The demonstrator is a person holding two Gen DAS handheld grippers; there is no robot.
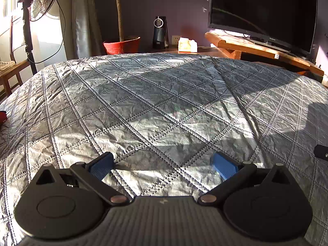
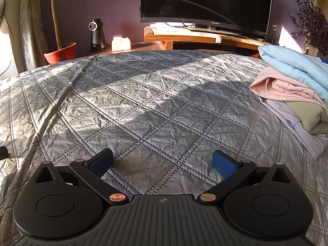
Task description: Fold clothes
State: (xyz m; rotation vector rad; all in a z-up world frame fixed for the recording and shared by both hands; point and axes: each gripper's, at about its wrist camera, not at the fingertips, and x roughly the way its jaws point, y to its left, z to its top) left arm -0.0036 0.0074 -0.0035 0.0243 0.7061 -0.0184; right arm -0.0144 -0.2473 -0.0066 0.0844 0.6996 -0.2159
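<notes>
Hand-held gripper (image 2: pixel 163 164); clothes stack (image 2: pixel 295 102) cut off.

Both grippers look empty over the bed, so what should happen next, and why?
Probably swing the left gripper toward the red cloth at the quilt's left edge. Both grippers are open and empty, the stack of folded clothes looks done, and nothing else seems unfolded.

Bed (image 2: pixel 143 102) covered by a grey quilted spread, stitched in a diamond grid, crossed by sunlight and shadow. At its right edge lies a stack of folded clothes (image 2: pixel 295 102): light blue on top, then pink, olive and pale lilac beneath. A red item (image 1: pixel 2 116) shows at the left edge.
</notes>
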